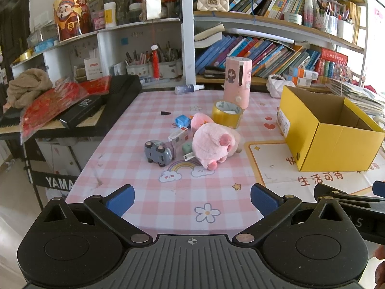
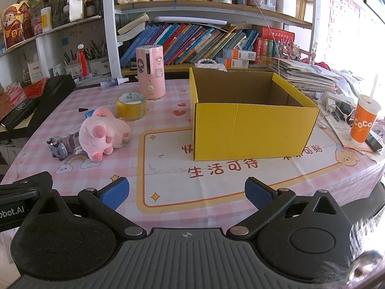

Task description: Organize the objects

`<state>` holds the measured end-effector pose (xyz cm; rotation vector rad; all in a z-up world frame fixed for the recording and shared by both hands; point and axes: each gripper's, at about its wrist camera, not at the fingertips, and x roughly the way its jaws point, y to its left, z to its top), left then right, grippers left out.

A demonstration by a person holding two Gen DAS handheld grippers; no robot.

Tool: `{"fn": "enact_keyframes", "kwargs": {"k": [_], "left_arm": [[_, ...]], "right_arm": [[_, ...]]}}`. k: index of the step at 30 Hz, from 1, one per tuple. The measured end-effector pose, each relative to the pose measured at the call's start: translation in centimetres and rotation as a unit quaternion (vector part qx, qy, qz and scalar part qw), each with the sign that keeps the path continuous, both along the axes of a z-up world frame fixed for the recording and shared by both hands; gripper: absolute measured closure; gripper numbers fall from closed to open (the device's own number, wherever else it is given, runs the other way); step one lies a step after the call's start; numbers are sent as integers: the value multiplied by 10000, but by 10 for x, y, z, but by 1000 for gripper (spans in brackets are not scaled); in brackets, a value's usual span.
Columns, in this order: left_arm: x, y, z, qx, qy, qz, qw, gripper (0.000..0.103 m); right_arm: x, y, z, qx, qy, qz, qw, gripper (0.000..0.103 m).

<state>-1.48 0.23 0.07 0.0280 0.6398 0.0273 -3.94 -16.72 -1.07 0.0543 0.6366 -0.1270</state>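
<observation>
pink pig toy (image 1: 213,142) lies far ahead of the left claw (image 1: 192,198); both claws, left and right (image 2: 186,193), are spread wide, holding nothing.

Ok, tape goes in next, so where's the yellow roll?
The yellow tape roll stands on the table, left of the yellow box, between the pink cylinder and plush pig.

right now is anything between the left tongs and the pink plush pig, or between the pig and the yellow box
Nothing visible blocks either path. Bare tablecloth lies between the open left tongs and the pink plush pig. The toy car sits on the pig's left and the tape roll behind it. The stretch of mat to the yellow box is bare too.
</observation>
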Motion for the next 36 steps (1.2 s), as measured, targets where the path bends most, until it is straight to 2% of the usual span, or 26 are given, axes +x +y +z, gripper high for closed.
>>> {"fn": "enact_keyframes", "kwargs": {"k": [26,36], "left_arm": [[9,19,-1,-178,107,100,9997,0],[21,44,-13,-329,271,451,9981,0]], "right_arm": [[11,12,2,-63,49,114,9999,0],[35,27,-5,-64,227,644,9976,0]]}}
